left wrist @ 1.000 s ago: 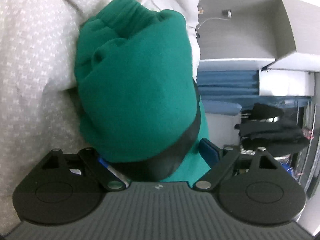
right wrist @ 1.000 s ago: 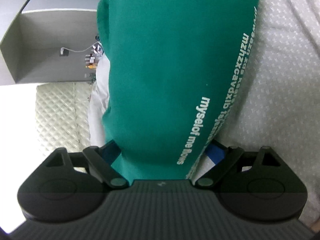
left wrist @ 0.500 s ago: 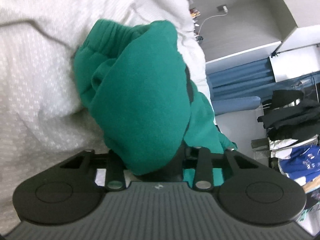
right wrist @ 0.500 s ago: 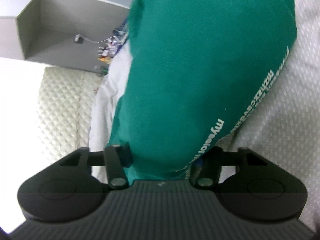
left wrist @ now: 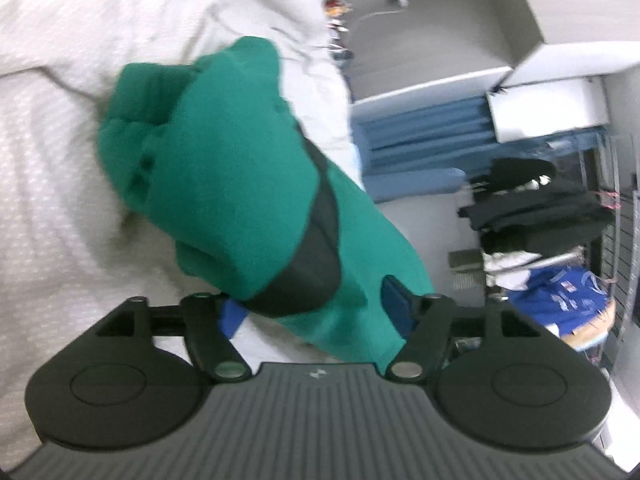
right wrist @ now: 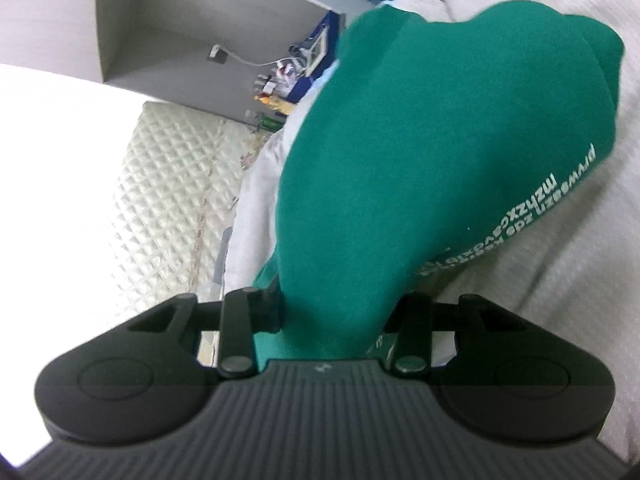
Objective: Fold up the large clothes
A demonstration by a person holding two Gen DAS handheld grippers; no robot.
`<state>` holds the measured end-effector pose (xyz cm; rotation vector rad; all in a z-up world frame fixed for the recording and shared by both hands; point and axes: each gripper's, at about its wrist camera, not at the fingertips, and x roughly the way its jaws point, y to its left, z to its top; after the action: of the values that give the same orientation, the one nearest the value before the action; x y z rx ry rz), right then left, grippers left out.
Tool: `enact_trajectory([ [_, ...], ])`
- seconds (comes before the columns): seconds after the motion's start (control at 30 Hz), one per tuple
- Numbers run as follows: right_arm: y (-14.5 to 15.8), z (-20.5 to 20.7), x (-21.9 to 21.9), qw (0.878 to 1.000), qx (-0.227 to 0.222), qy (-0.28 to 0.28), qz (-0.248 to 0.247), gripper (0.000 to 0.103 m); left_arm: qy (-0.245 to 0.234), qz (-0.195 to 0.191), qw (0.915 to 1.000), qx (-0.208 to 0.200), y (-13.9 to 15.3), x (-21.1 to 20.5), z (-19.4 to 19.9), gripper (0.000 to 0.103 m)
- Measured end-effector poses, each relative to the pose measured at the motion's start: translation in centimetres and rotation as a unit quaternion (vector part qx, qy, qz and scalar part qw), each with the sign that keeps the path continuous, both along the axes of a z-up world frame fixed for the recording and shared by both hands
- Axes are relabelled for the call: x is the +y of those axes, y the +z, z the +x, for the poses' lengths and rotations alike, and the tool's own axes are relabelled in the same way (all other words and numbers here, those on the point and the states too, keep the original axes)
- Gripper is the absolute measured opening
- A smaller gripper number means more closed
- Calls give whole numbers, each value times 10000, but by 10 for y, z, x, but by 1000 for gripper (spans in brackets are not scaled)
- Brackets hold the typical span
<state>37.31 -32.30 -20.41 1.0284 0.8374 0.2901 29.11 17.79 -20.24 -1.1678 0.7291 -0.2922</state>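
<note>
A green garment with a black band lies bunched on the white bedsheet, partly raised. It runs between the blue pads of my left gripper, whose jaws are opening and stand wide, no longer squeezing it. In the right wrist view the same green garment, with white lettering along one edge, hangs up off the bedsheet. My right gripper is closing on it, and the cloth is pinched between its nearly parallel fingers. The cloth hides the fingertips.
A grey cabinet, blue drapes and a rack of dark clothes stand beyond the bed's right edge. The right wrist view shows a cream quilted headboard, a grey cabinet and small clutter.
Both grippers rose and rolled, lifting the green garment off the sheet. The left closed on it, then spread again. The right went from wide to pinching the cloth.
</note>
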Motion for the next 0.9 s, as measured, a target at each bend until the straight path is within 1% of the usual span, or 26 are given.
enact_trajectory([
  [0.1,6,8,-3,9999,-12,80,126,44,-103,2,9998,-149,7,-5,6,84],
  [0.17,4,9,-8,9996,-56,120,231,44,-146,-67,9997,-174,6,-6,9,88],
  [0.2,-1,8,-10,9994,-42,133,305,44,-167,-66,9998,-132,2,-9,11,90],
  [0.27,-12,7,-15,9989,66,112,459,44,-207,66,9997,94,-7,-19,20,91],
  [0.33,-21,6,-16,9987,203,50,462,44,-24,54,9996,264,-20,-18,25,90],
  [0.37,-26,6,-17,9988,274,3,411,44,135,-77,9992,361,-28,-17,26,88],
  [0.4,-29,4,-17,9988,338,-40,360,44,256,-214,9986,418,-34,-16,27,80],
  [0.43,-33,3,-18,9988,378,-63,318,43,331,-253,9980,468,-37,-15,26,74],
  [0.47,-36,0,-20,9988,384,-75,281,43,387,-184,9977,518,-36,-14,26,62],
  [0.5,-36,-2,-20,9990,347,-75,269,42,402,-143,9979,492,-34,-12,25,53],
  [0.57,-31,-1,-15,9995,209,-43,233,36,443,-72,9984,344,-27,-10,21,45],
  [0.6,-27,-3,-13,9998,96,15,154,34,450,72,9986,267,-20,-11,19,41],
  [0.67,-15,-8,-10,9998,-131,115,-29,25,431,384,9983,91,-4,-12,14,37],
  [0.7,-9,-12,-9,9995,-254,154,-126,23,434,464,9980,-22,3,-12,11,35],
  [0.77,2,-18,-8,9988,-417,169,-215,17,444,507,9975,-221,16,-13,6,32],
  [0.83,11,-19,-6,9981,-509,196,-293,14,417,587,9968,-353,28,-14,-2,30],
  [0.87,14,-25,-8,9978,-530,212,-340,13,407,658,9963,-376,32,-14,-7,29],
  [0.9,16,-40,-12,9974,-550,247,-391,13,402,749,9957,-375,37,-15,-13,28],
])
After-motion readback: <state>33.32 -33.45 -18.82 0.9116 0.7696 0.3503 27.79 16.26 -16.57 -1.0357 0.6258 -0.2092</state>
